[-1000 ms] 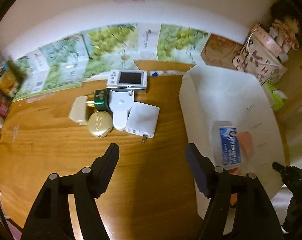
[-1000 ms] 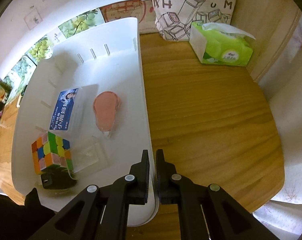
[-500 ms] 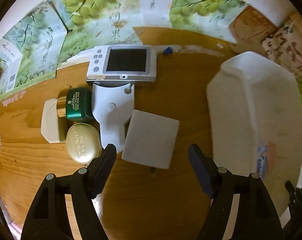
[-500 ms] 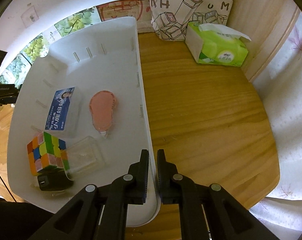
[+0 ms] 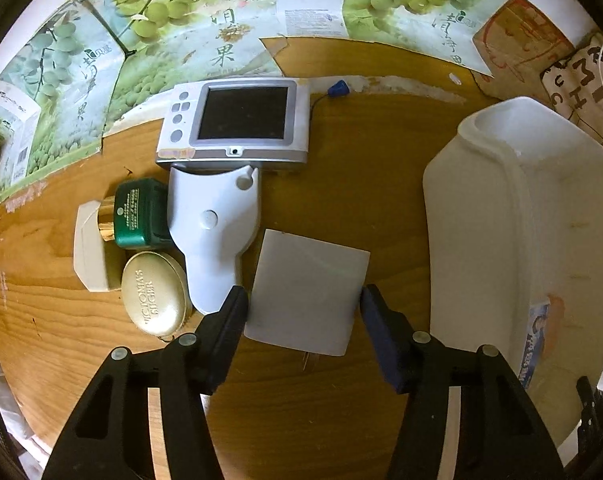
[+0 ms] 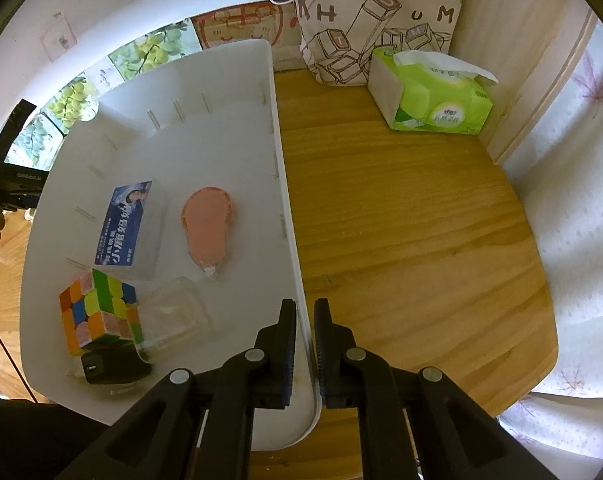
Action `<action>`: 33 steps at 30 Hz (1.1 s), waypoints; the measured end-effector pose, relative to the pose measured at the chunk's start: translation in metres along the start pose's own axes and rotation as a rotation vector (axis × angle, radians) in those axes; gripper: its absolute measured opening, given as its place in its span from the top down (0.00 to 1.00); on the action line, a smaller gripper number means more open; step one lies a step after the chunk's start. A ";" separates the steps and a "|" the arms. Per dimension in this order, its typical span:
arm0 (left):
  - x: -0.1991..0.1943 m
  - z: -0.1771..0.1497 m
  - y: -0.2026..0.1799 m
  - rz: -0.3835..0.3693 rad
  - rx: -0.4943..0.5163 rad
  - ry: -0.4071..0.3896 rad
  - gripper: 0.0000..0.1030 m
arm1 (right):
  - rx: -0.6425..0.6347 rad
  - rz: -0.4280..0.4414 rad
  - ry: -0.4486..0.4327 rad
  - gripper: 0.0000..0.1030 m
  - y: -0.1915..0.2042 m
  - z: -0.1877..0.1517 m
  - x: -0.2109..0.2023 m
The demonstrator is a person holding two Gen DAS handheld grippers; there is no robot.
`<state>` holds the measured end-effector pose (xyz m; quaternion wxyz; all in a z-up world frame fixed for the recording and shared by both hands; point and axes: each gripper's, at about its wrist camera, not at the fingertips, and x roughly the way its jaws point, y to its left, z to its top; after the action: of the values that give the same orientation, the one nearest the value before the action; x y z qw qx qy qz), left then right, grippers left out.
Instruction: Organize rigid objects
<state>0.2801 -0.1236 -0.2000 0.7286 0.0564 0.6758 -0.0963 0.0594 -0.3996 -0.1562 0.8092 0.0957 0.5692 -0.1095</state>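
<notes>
A white plug-in charger (image 5: pixel 307 294) lies flat on the wooden table, prongs toward me. My left gripper (image 5: pixel 303 302) points straight down over it, jaws closing, and both pads touch its sides. Beside it lie a silver camera (image 5: pixel 237 120), a pale grey device (image 5: pixel 213 232), a green jar (image 5: pixel 139 214), a gold tin (image 5: pixel 155 298) and a beige case (image 5: pixel 87 252). My right gripper (image 6: pixel 305 320) is shut on the right wall of the white bin (image 6: pixel 205 128). Inside the bin are a colour cube (image 6: pixel 97 312), a blue-labelled box (image 6: pixel 127 224), a pink dispenser (image 6: pixel 207 224), a clear case (image 6: pixel 177 316) and a black charger (image 6: pixel 109 368).
The white bin (image 5: pixel 541 220) stands just right of the charger. A green tissue box (image 6: pixel 429 96) and a printed canvas bag (image 6: pixel 373 28) sit at the back right against a wooden panel. Grape-print cartons (image 5: pixel 181 20) line the wall behind the objects.
The left gripper came down and forward over the white charger, and its jaws narrowed onto the charger's sides. The right gripper stayed on the bin wall.
</notes>
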 end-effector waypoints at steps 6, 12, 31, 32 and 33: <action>-0.010 -0.010 0.008 -0.033 -0.046 0.005 0.41 | -0.016 0.018 -0.006 0.91 0.000 0.000 -0.003; -0.061 -0.039 0.009 -0.035 -0.043 -0.077 0.41 | -0.034 0.039 -0.015 0.91 -0.002 -0.001 -0.007; -0.165 -0.081 -0.089 -0.181 0.198 -0.312 0.86 | -0.102 0.076 -0.038 0.91 -0.002 -0.002 -0.012; -0.164 -0.081 -0.093 -0.198 0.202 -0.311 0.86 | -0.102 0.074 -0.042 0.91 -0.003 -0.002 -0.013; -0.163 -0.082 -0.096 -0.213 0.200 -0.304 0.86 | -0.099 0.083 -0.042 0.91 -0.004 -0.002 -0.013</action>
<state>0.1686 -0.1895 -0.0396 0.7986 0.0415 0.5473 -0.2470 0.0526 -0.4024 -0.1450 0.8285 0.0767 0.5525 -0.0496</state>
